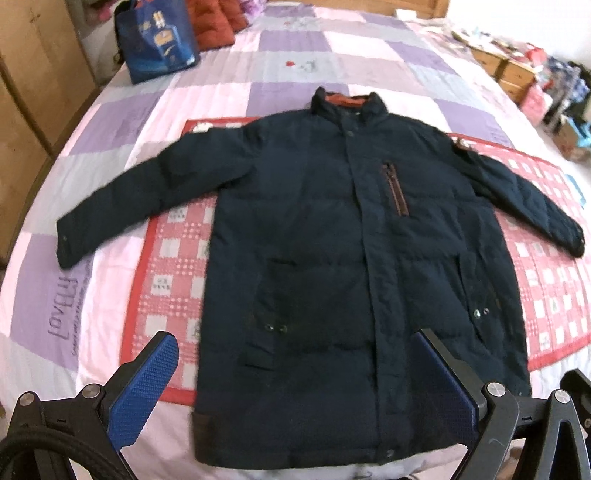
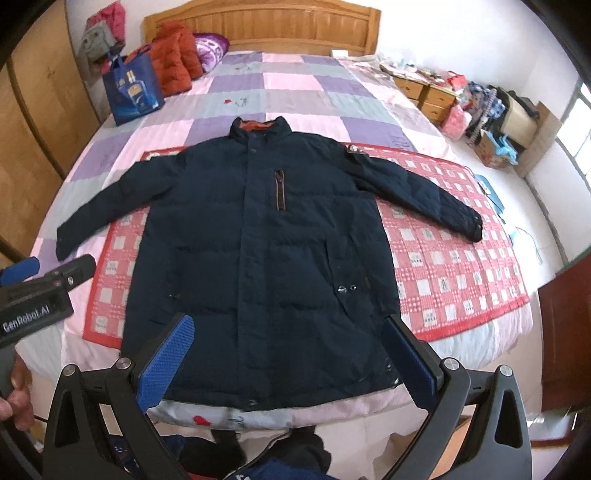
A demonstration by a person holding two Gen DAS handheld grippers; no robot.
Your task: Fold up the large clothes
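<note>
A dark navy padded coat (image 1: 332,236) lies face up and spread flat across the middle of both views, collar toward the top of the frame and hem toward the bottom. Both sleeves are stretched outward, one cuff reaching the left of the frame, the other the right. The coat rests on a red checked mat (image 2: 454,254), which in turn lies on a bed (image 2: 295,92) covered by a pink and purple patchwork quilt. A brown-trimmed zip pocket sits on the chest right of the front placket.

In the left wrist view, the left gripper (image 1: 295,391) hangs at the bottom of the frame above the coat's hem, its jaws spread wide and holding nothing. In the right wrist view, the right gripper (image 2: 291,362) also sits at the bottom centre over the hem, jaws likewise parted and empty; the left gripper shows at the left edge of that frame.

A blue shopping bag (image 2: 131,88) and an orange puffer jacket (image 2: 173,55) sit in the upper left, near the wooden headboard (image 2: 266,26).
</note>
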